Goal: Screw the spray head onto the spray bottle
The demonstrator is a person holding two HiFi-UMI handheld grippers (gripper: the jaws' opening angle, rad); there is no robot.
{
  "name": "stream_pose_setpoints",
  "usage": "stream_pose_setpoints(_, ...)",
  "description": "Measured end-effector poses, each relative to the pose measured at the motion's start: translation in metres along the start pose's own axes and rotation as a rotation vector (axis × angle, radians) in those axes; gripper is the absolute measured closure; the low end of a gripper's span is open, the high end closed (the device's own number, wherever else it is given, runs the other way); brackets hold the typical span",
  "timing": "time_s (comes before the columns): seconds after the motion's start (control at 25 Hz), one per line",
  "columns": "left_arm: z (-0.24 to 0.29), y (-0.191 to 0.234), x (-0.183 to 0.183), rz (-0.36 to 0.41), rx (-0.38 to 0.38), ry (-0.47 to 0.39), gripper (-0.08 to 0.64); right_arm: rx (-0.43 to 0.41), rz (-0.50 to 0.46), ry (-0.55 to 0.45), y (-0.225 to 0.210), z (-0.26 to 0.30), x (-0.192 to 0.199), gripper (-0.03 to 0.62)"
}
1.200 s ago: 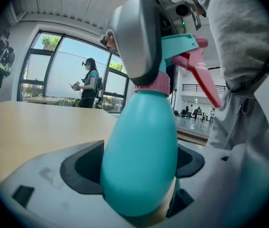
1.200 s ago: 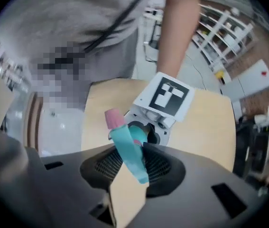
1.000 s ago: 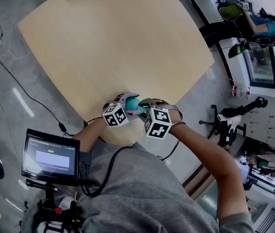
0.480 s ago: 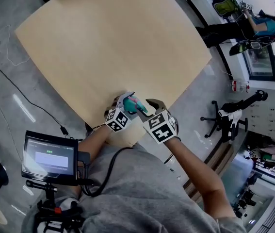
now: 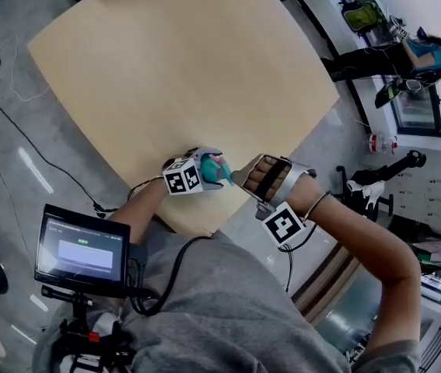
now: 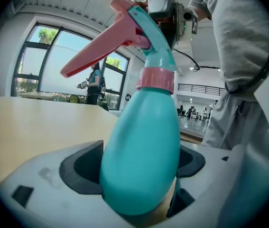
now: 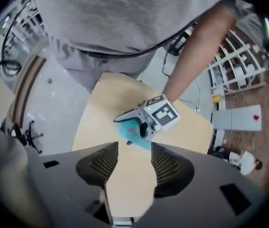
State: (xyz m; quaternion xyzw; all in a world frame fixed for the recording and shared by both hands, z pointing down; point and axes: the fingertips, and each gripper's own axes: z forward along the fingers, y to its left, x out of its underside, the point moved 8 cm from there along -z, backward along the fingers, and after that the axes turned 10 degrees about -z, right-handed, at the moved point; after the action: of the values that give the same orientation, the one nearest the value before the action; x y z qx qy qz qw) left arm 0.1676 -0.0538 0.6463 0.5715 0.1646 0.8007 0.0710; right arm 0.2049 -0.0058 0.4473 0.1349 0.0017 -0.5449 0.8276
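- Head view: the left gripper (image 5: 209,167) is clenched on the teal spray bottle (image 5: 217,172), over the near edge of the wooden table (image 5: 166,68)
- Head view: the right gripper (image 5: 243,179) is just beside the bottle on its right and does not touch it; the person's hand (image 5: 271,177) is around it
- Left gripper view: both dark pads press on the round teal body of the bottle, which leans a little to the right
- Left gripper view: the spray head (image 6: 146,23) with its pink trigger (image 6: 98,46) sits on the neck, and the pink collar (image 6: 156,79) is under it
- Right gripper view: the jaws have just been opening and now stand apart, released, with only the table top between them
- Right gripper view: farther on, the left gripper with the bottle is seen above the table
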Motion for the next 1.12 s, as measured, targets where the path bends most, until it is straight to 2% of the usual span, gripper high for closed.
stream_pose_setpoints(0.12, 0.001, 0.001, -0.004, 0.002, 0.009, 0.005, 0.17, -0.013, -0.239, 0.011, -0.002, 0.02, 0.0, 0.393)
stream_pose_setpoints(0.2, 0.002, 0.002, -0.006, 0.003, 0.011, 0.006, 0.17, -0.035, -0.345, 0.019, 0.0, 0.035, 0.003, 0.393)
stream_pose_setpoints(0.28, 0.002, 0.002, -0.007, 0.004, 0.008, 0.005, 0.17, -0.058, -0.358, 0.006, 0.002, 0.049, 0.003, 0.393)
stream_pose_setpoints(0.32, 0.002, 0.001, -0.007, 0.004, 0.005, 0.003, 0.17, -0.074, -0.299, -0.007, 0.001, 0.055, 0.001, 0.396)
stream_pose_setpoints(0.36, 0.003, 0.0, -0.007, 0.004, 0.0, -0.002, 0.17, -0.096, -0.193, -0.011, -0.003, 0.057, -0.001, 0.403)
stream_pose_setpoints(0.48, 0.005, -0.001, -0.01, 0.006, -0.032, -0.025, 0.17, -0.176, 0.219, 0.042, -0.017, 0.058, 0.001, 0.424)
stream_pose_setpoints(0.6, 0.006, -0.005, -0.012, -0.004, -0.103, -0.052, 0.17, -0.213, 0.619, 0.096, -0.022, 0.058, 0.007, 0.433)
stream_pose_setpoints(0.72, 0.009, -0.013, -0.011, -0.017, -0.229, -0.087, 0.17, -0.228, 1.072, 0.149, -0.024, 0.056, 0.013, 0.439)
stream_pose_setpoints(0.84, 0.007, -0.018, -0.009, -0.055, -0.411, -0.13, 0.17, -0.222, 1.503, 0.111, -0.024, 0.052, 0.025, 0.49)
stream_pose_setpoints(0.92, 0.005, -0.02, -0.008, -0.09, -0.527, -0.153, 0.17, -0.215, 1.673, 0.089, -0.027, 0.051, 0.03, 0.492)
stream_pose_setpoints(1.0, 0.002, -0.022, -0.005, -0.109, -0.596, -0.158, 0.17, -0.191, 1.777, 0.072, -0.03, 0.051, 0.029, 0.491)
stream_pose_setpoints(1.04, 0.002, -0.022, -0.004, -0.111, -0.601, -0.157, 0.17, -0.18, 1.817, 0.054, -0.031, 0.05, 0.029, 0.489)
stream_pose_setpoints(1.12, 0.006, -0.022, -0.002, -0.105, -0.551, -0.151, 0.17, -0.195, 1.855, -0.004, -0.027, 0.047, 0.03, 0.489)
